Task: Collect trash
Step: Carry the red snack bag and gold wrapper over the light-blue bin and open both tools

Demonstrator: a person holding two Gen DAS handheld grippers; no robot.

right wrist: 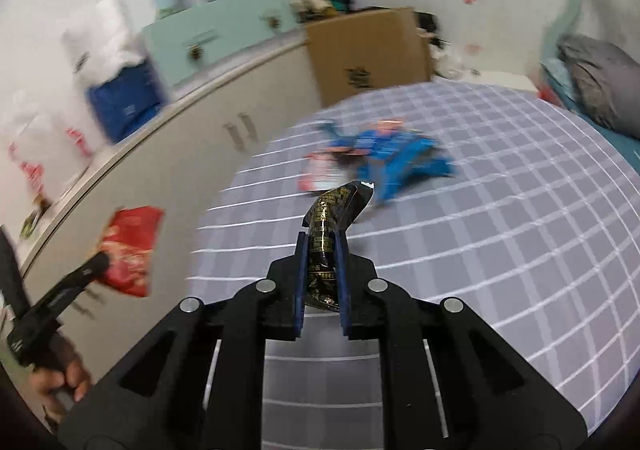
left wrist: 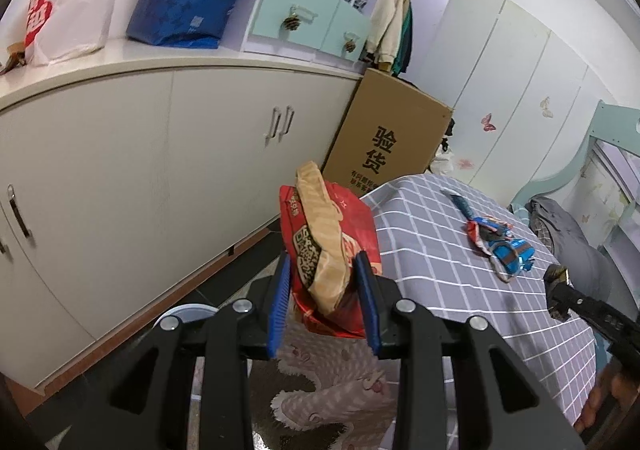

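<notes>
Your left gripper (left wrist: 324,290) points forward and downward, off the left edge of the checked tablecloth (left wrist: 440,258) and above a patterned rug (left wrist: 332,390), with its blue pads clamped on a red snack bag (left wrist: 352,226) and a tan wrapper (left wrist: 324,234) pressed together, both standing up out of the jaws. Your right gripper (right wrist: 322,250) tilts down over the near part of the same cloth, its jaws nearly together and pinching a black wrapper with gold print (right wrist: 332,217) whose top curls over to the right. In the right wrist view your left hand (right wrist: 60,382) shows at the lower left, wrapped round the handle of its gripper, with the red bag hanging beyond the cloth's left edge. More trash lies near the middle of the cloth: a heap of blue and red wrappers (left wrist: 500,246), with a thin blue strip (left wrist: 460,203) just beyond it toward the far edge. The right wrist view is smeared, so the heap there is only colour and its pieces cannot be told apart. In the left wrist view the right gripper is cut off at the right border, only its dark tip showing, and the lower parts of the red bag are hidden behind the pads
</notes>
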